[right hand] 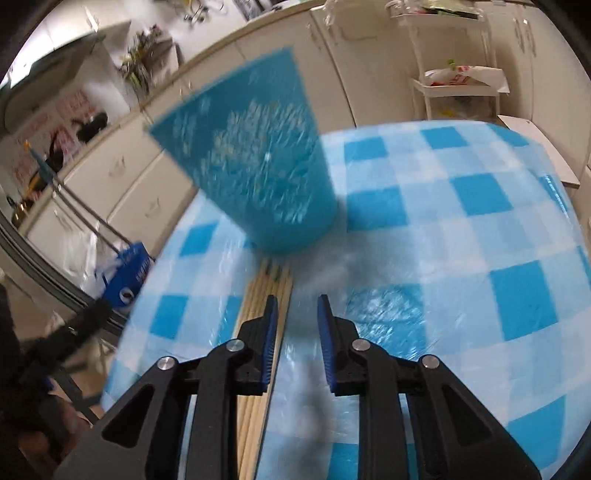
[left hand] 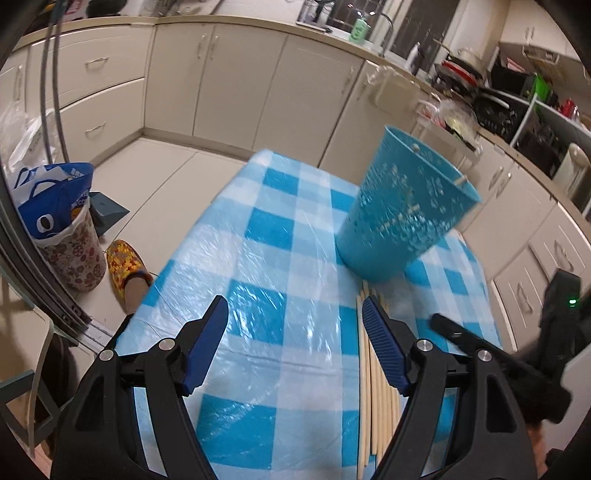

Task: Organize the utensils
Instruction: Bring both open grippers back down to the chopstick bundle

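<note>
A blue-and-white checked cloth under clear plastic covers the desk. On the floor to one side stands a floral-patterned bin with a blue shopping bag stuffed into it, and just beside the bin lies a yellow patterned slipper. Cream cabinets line the walls. A green soap bottle sits on the far worktop. A white trolley holds bags.

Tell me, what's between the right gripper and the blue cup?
The far ends of the wooden chopsticks lie between the right gripper and the blue cup, on the checked tablecloth. The right wrist view shows it.
</note>
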### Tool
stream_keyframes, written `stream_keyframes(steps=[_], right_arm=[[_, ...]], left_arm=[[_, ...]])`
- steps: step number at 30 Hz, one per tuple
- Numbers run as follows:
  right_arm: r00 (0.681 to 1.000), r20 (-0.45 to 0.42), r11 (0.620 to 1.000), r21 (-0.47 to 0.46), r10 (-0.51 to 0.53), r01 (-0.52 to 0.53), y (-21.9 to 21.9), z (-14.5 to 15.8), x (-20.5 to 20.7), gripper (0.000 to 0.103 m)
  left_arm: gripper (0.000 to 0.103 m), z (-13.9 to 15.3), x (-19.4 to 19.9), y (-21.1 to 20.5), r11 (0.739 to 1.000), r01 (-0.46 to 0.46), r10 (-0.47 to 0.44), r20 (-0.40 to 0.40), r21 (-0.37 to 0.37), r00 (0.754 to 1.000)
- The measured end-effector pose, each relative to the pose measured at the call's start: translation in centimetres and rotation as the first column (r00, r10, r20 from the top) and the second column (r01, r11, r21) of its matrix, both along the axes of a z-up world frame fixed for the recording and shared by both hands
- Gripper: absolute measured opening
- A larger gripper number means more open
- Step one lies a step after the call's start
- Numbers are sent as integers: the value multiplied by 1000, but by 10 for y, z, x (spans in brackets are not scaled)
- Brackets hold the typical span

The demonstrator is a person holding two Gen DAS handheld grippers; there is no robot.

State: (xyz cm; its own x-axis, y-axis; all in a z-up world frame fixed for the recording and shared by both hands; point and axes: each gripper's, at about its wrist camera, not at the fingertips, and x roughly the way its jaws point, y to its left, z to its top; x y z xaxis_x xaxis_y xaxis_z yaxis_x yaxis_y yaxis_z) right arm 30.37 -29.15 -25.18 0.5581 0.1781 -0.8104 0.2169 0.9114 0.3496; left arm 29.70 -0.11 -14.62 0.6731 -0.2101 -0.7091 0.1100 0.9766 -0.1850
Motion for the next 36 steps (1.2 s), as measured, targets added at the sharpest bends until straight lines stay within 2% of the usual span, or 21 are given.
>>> stream_keyframes(steps=[11,16,18,19,24,28,36], right_arm=[[995,-77,987,-142,66,-76,32,-23,16,19],[990,-93,965,-228,110,-129,41,-22,19,18],[984,-106,950,-264,143,-166,45,-22,19,14],[982,-111,947,-268,151,-176,44,-22,19,10],[979,-124,943,-274,162,-191,24,-20,8,10],[982,-109,953,-244,154,-177,10,-20,-2,10],[988,-79,975,-172,131,-143,-1,-20,-5,10]], left_arm=[[73,-11,1,0,1000,16,-16,-35,14,999],[73,-18,6,-7,999,29,-27,-52,29,998],[73,-19,9,-13,998,41,-39,-55,41,998],[73,-20,11,-17,997,50,-47,-56,51,997],[73,-36,27,-47,981,129,-116,-94,145,989],[73,-50,39,-65,962,156,-131,-121,224,984],[73,-67,51,-78,943,167,-125,-157,287,980]])
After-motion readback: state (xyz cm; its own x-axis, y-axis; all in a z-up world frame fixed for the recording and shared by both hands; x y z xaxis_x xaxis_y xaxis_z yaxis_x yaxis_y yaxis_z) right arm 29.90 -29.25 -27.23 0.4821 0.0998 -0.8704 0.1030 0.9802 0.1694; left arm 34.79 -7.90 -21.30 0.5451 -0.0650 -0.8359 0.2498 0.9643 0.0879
